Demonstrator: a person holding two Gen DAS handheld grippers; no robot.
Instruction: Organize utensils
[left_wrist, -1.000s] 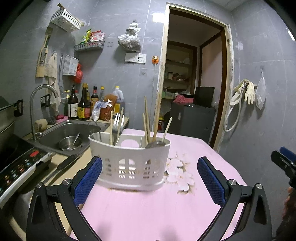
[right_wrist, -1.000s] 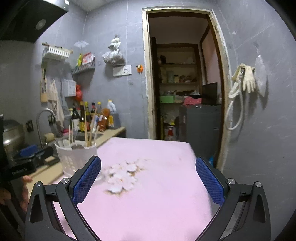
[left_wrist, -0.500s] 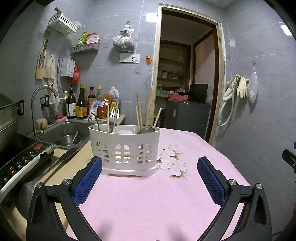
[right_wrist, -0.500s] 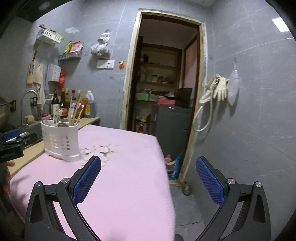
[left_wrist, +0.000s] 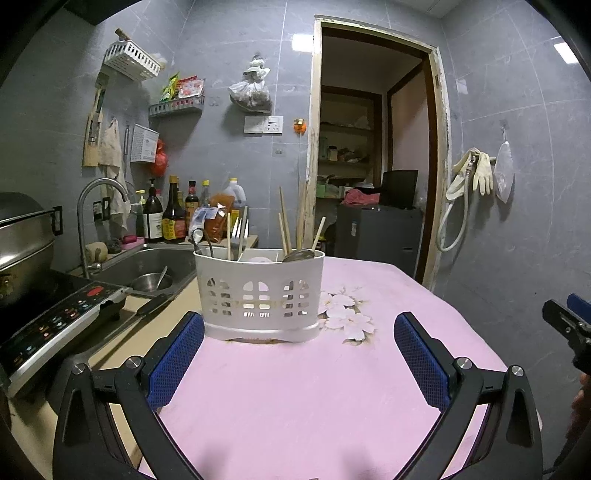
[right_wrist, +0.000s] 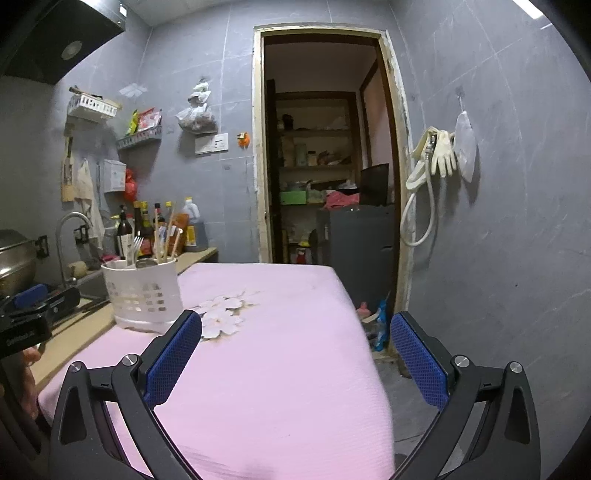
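Both grippers have drawn back from the white utensil caddy (left_wrist: 259, 295), which stands on the pink worktop (left_wrist: 295, 387) holding chopsticks (left_wrist: 284, 225), a spoon and forks, so the left gripper (left_wrist: 298, 354) and right gripper (right_wrist: 295, 354), fingers wide apart and empty, suggest sorting is finished.

Pink cloth (left_wrist: 295, 398) with a white flower print (left_wrist: 345, 314) spread over the table; steel sink (left_wrist: 147, 264) to the left with a small bowl (left_wrist: 151, 282) inside and a curved tap (left_wrist: 92, 206) behind; row of dark sauce bottles (left_wrist: 168, 218) against the grey tiled wall; induction cooker (left_wrist: 48, 325) at the near left; rubber gloves (left_wrist: 476, 173) hung right of the open doorway (left_wrist: 373, 166); plastic bag (left_wrist: 251, 90) hung above the wall socket (left_wrist: 263, 124)
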